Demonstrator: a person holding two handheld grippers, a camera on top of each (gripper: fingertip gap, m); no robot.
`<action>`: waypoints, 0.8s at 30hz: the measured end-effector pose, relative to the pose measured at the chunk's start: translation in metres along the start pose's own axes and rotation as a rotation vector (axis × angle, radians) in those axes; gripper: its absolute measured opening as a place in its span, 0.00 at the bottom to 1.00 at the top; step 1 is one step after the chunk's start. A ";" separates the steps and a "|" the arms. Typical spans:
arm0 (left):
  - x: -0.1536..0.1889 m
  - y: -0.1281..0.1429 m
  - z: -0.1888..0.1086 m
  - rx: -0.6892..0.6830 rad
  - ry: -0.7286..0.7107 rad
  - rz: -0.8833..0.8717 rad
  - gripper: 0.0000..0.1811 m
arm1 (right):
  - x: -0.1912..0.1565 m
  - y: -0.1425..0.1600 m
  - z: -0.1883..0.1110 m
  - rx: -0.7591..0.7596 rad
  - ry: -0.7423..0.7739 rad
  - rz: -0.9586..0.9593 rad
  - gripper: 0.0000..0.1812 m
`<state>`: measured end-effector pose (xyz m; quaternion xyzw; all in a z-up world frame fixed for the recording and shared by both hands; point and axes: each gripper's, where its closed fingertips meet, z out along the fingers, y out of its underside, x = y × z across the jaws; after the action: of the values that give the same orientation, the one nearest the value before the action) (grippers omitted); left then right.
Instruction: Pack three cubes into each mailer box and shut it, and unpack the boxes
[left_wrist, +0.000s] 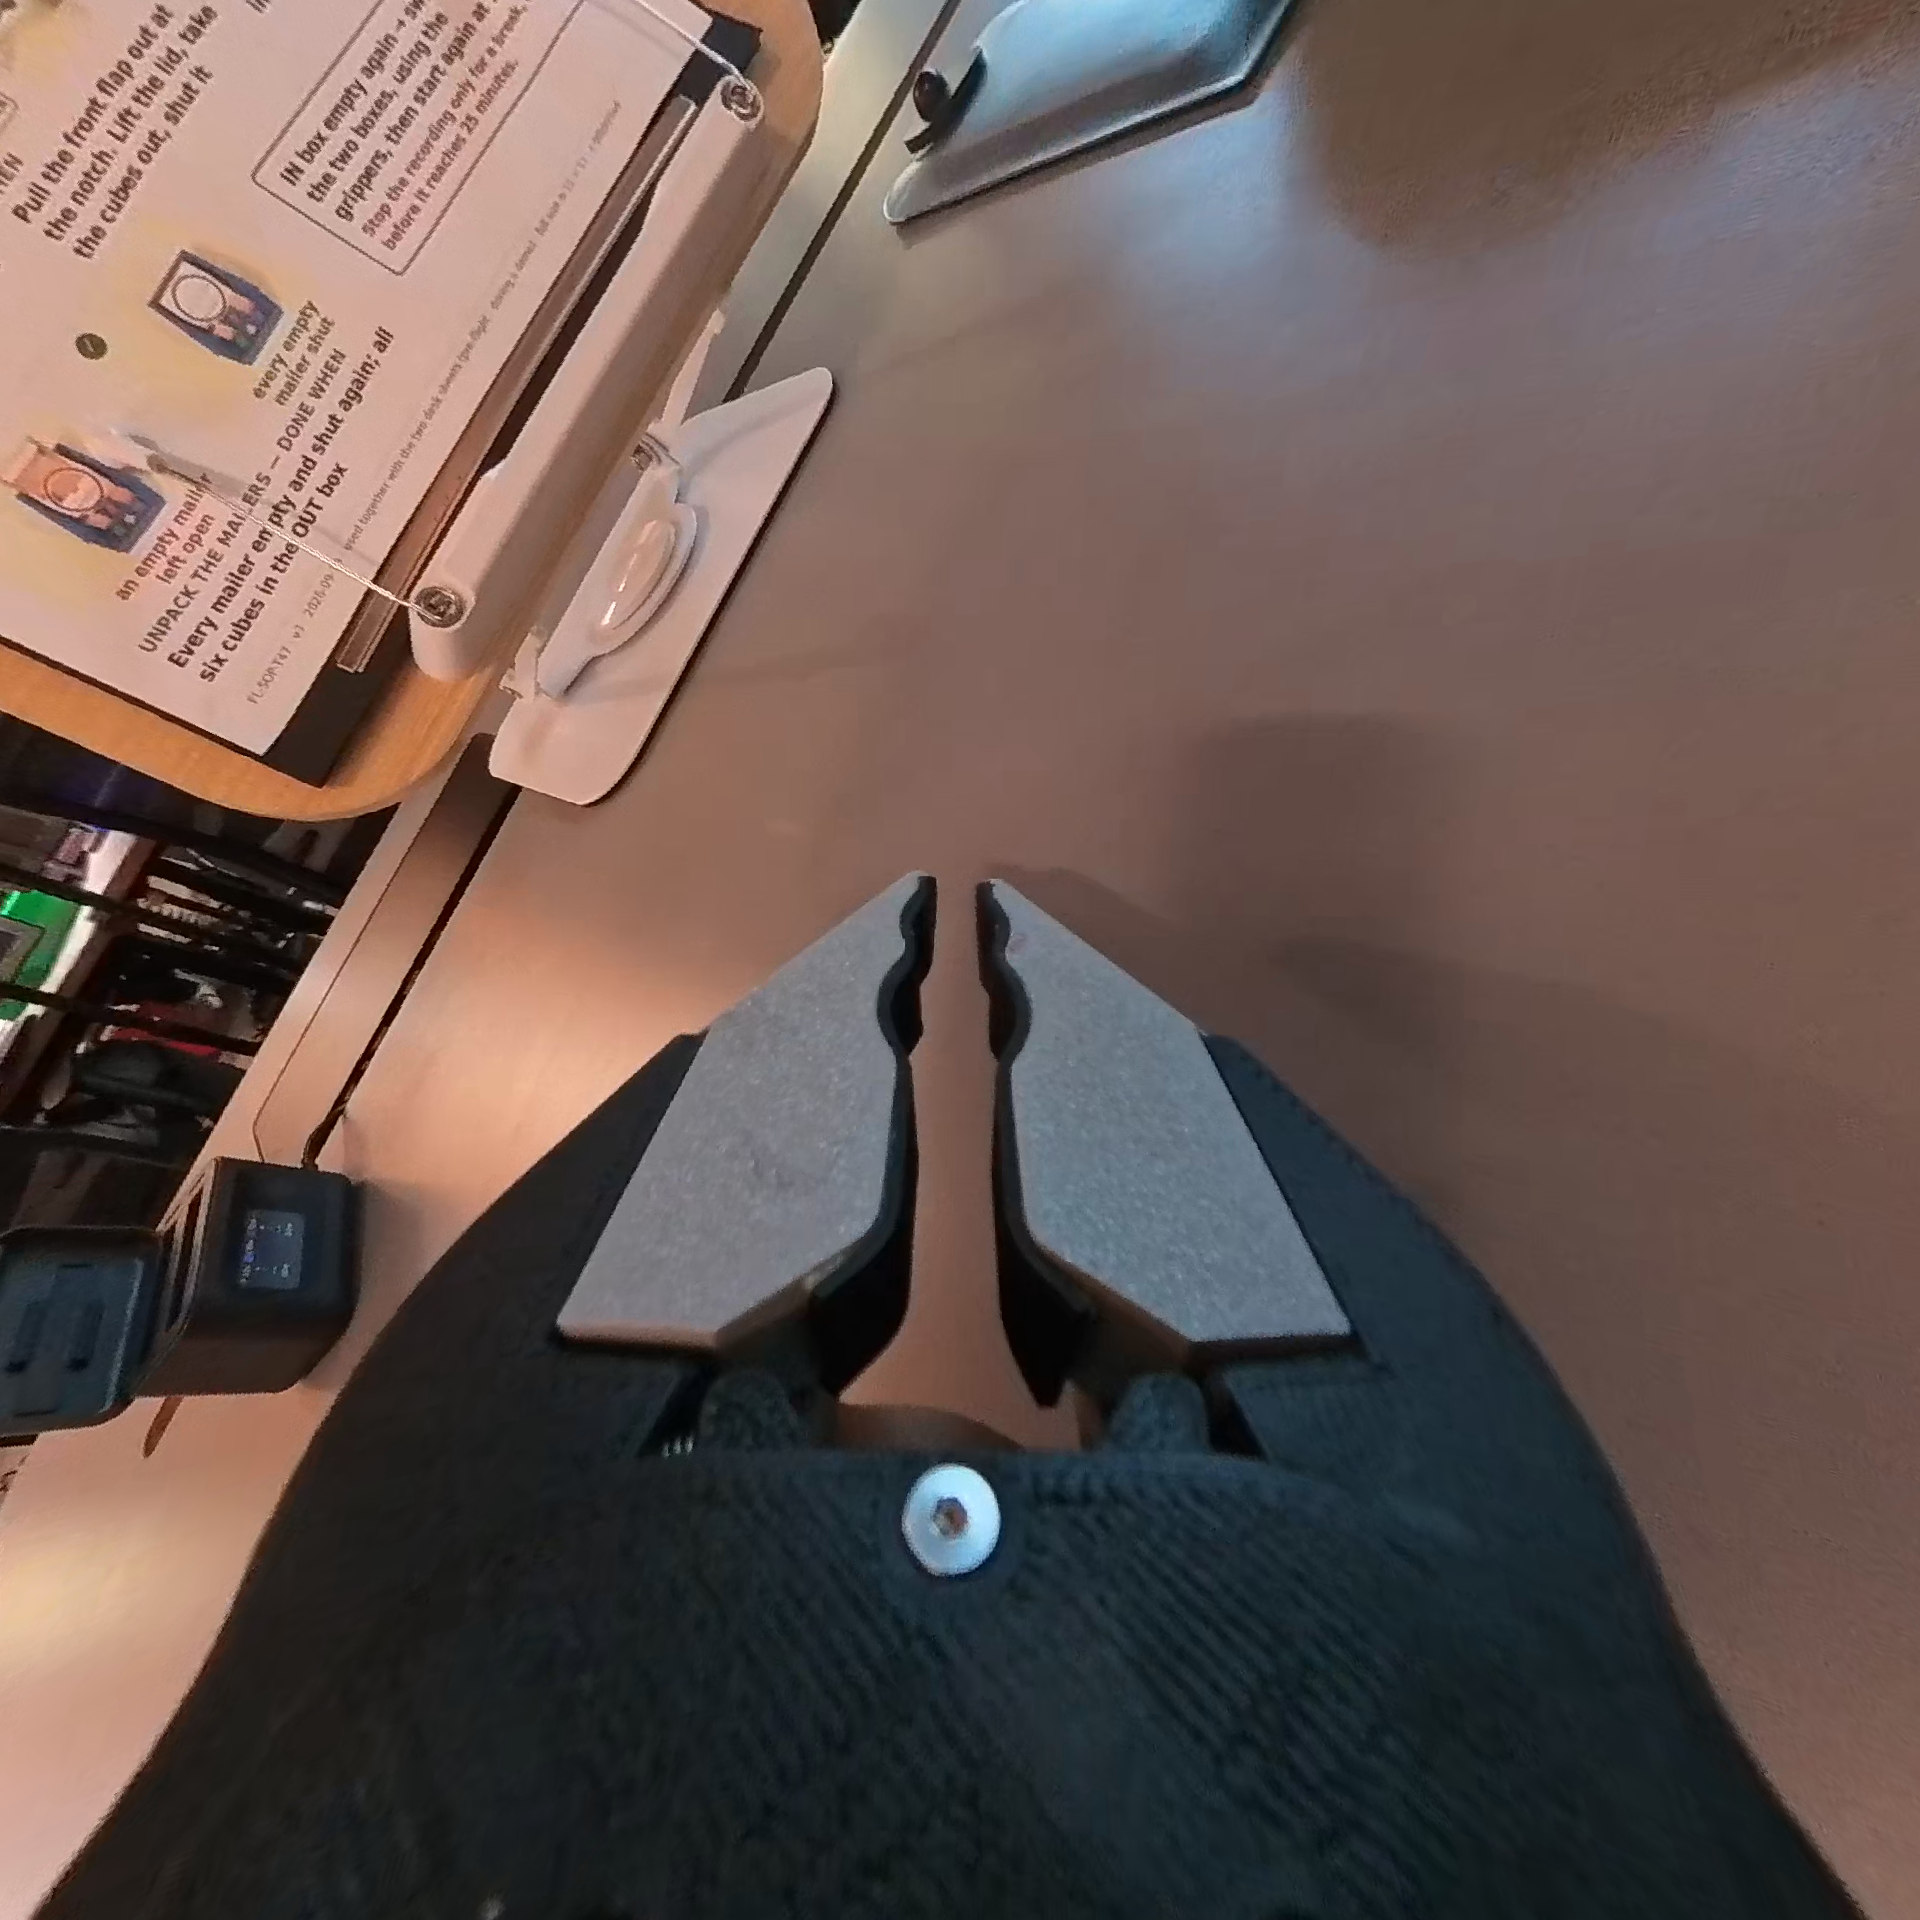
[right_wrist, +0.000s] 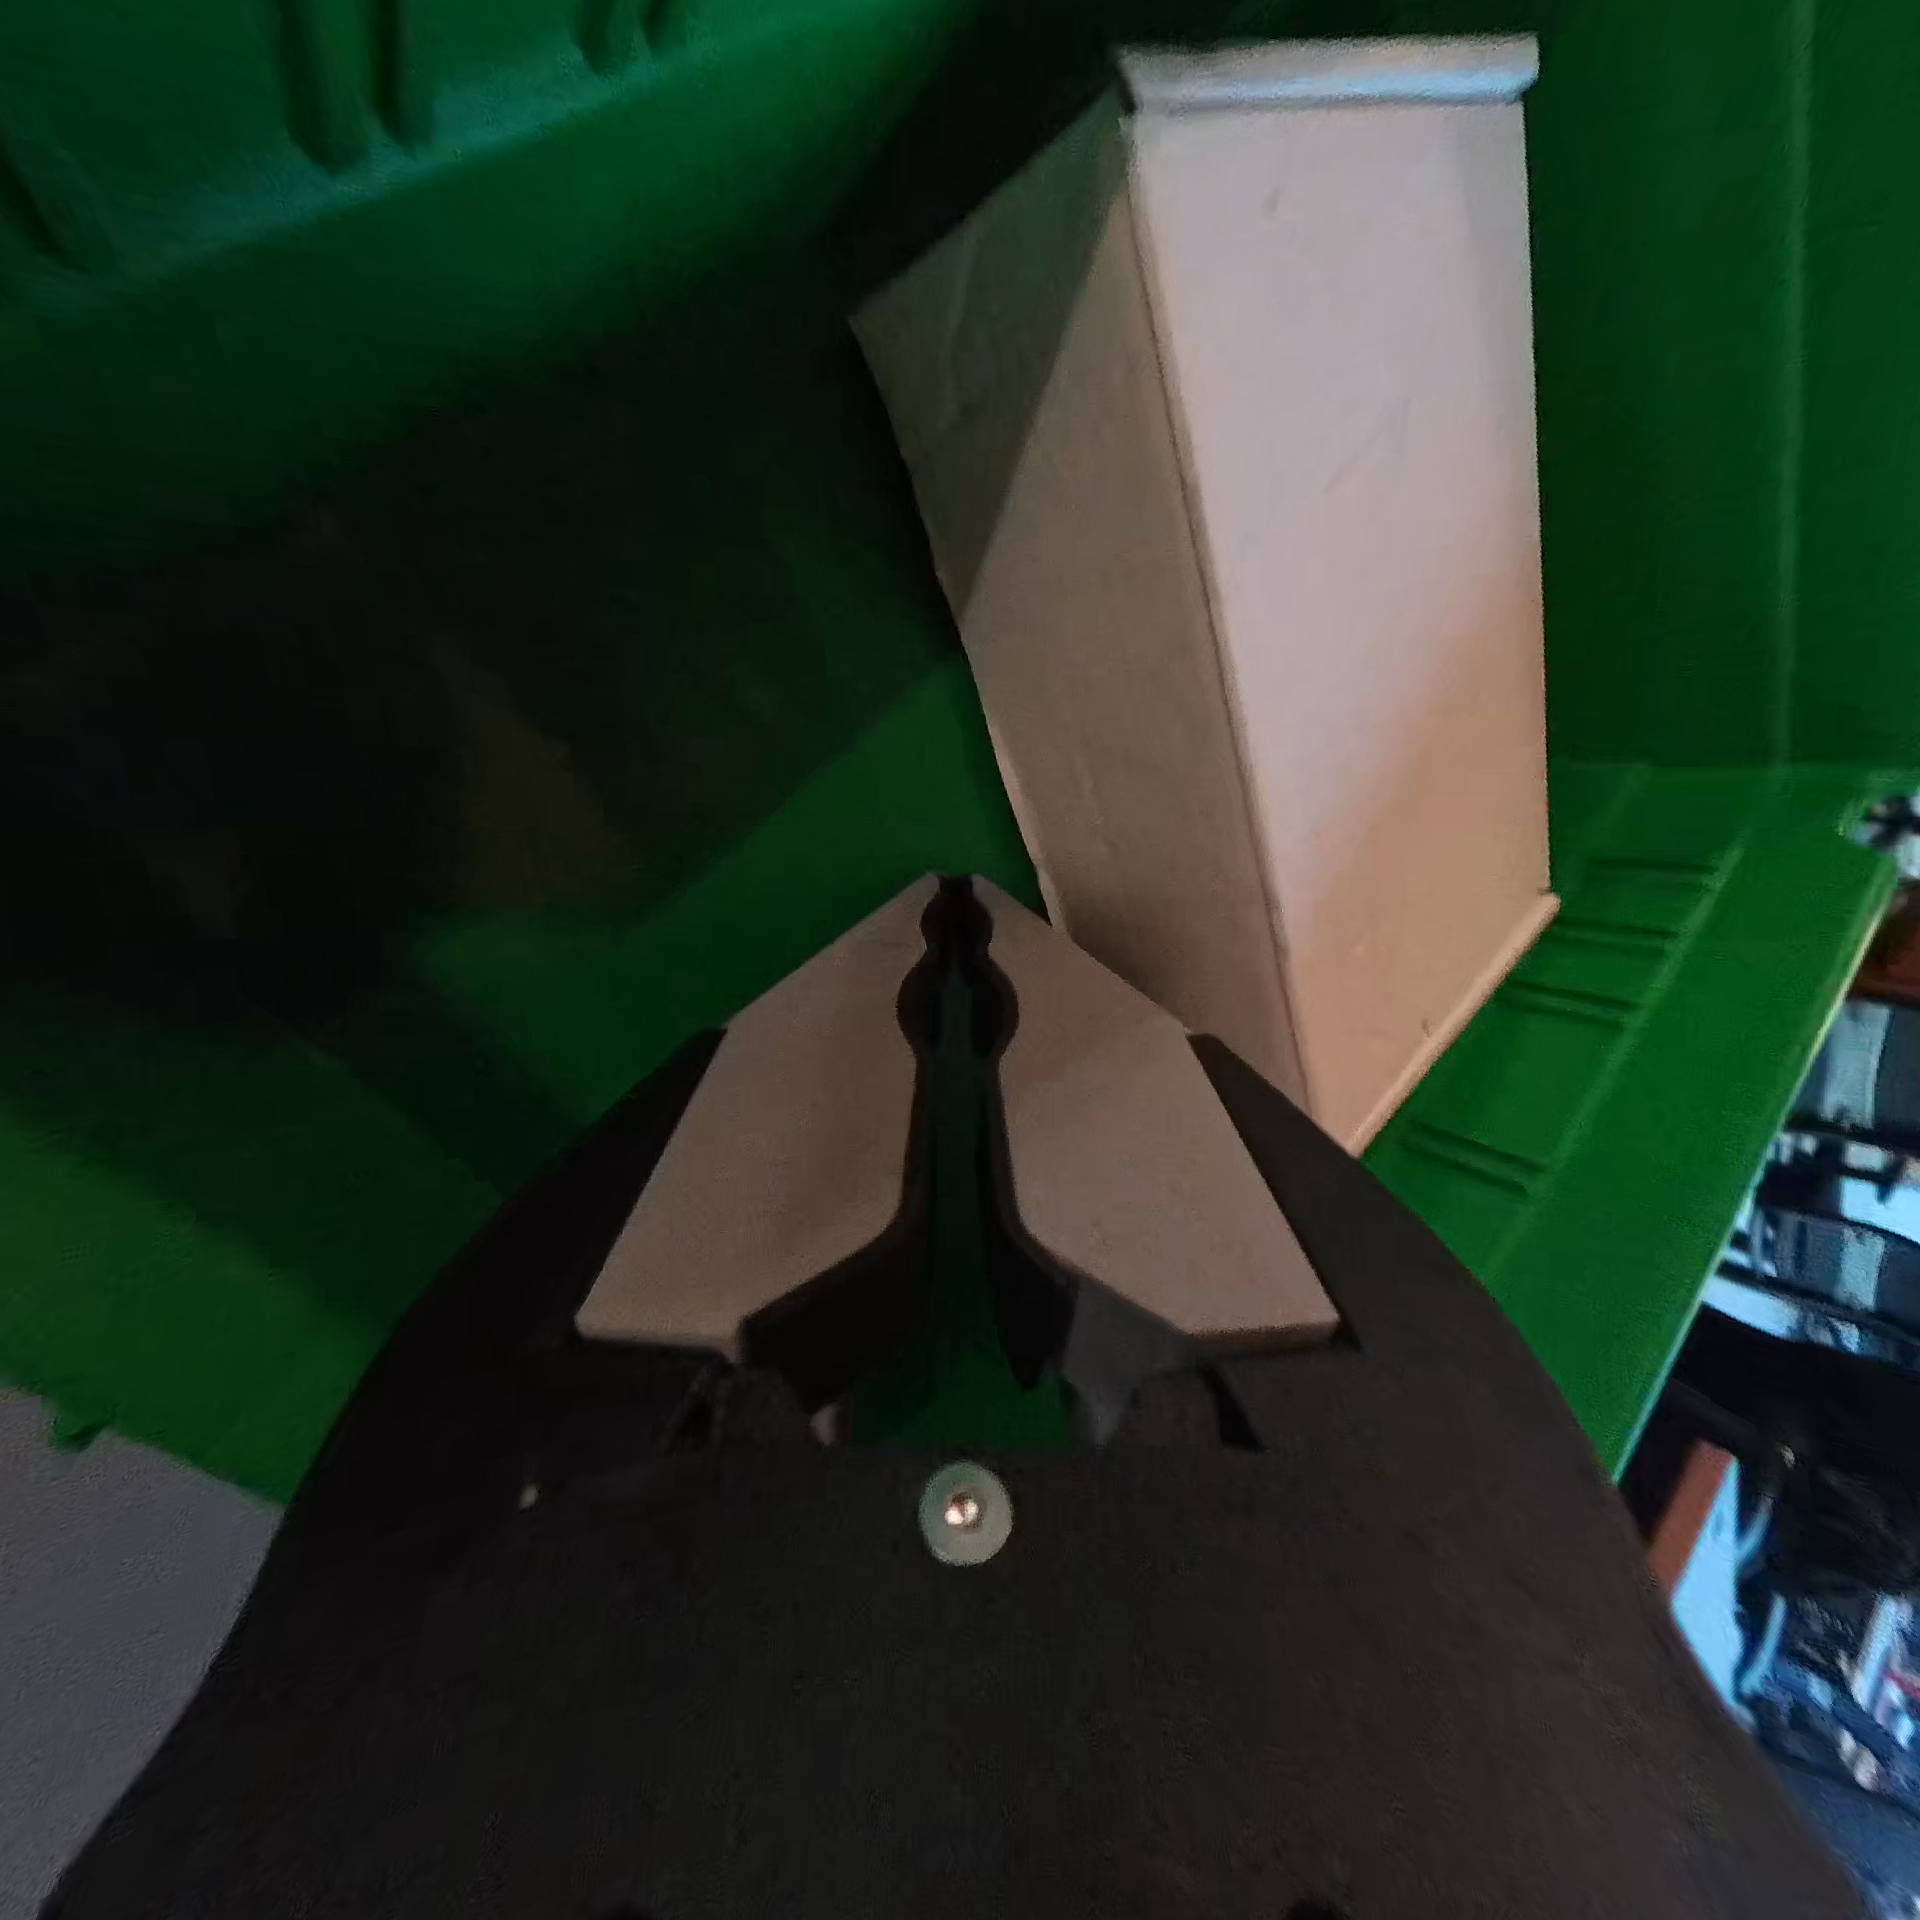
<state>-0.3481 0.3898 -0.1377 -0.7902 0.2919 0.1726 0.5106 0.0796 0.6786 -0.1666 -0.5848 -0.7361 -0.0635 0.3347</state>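
Note:
In the right wrist view a white mailer box (right_wrist: 1340, 499) stands on its edge, shut, inside a green bin (right_wrist: 416, 436), against the bin's far wall. My right gripper (right_wrist: 954, 883) is shut and empty, its tips low in the bin just left of the box's lower corner. In the left wrist view my left gripper (left_wrist: 954, 888) hangs over the bare brown table (left_wrist: 1351, 623). Its jaws are almost together with a narrow gap and nothing between them. No cubes show in either view.
A printed instruction sheet on a wooden board (left_wrist: 312, 343) rests in a white stand (left_wrist: 665, 540) at the table's left. A small black device with a screen (left_wrist: 260, 1262) sits at the left edge. A grey pad (left_wrist: 1081, 94) lies at the far side. The bin's right rim (right_wrist: 1714, 1091) is close. There is about 50 cm between the tips of the two grippers.

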 end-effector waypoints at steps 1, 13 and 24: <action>0.000 0.000 0.000 -0.004 -0.004 0.005 0.03 | -0.008 -0.008 -0.006 0.018 -0.016 -0.009 0.00; -0.002 0.001 0.002 -0.016 -0.021 0.002 0.03 | 0.027 0.024 -0.008 -0.269 0.145 0.044 0.00; -0.002 0.001 0.000 -0.006 -0.016 -0.004 0.03 | 0.025 -0.006 0.016 -0.162 0.232 -0.001 0.00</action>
<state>-0.3502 0.3901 -0.1372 -0.7908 0.2859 0.1788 0.5108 0.0653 0.7052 -0.1628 -0.5984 -0.6852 -0.1899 0.3694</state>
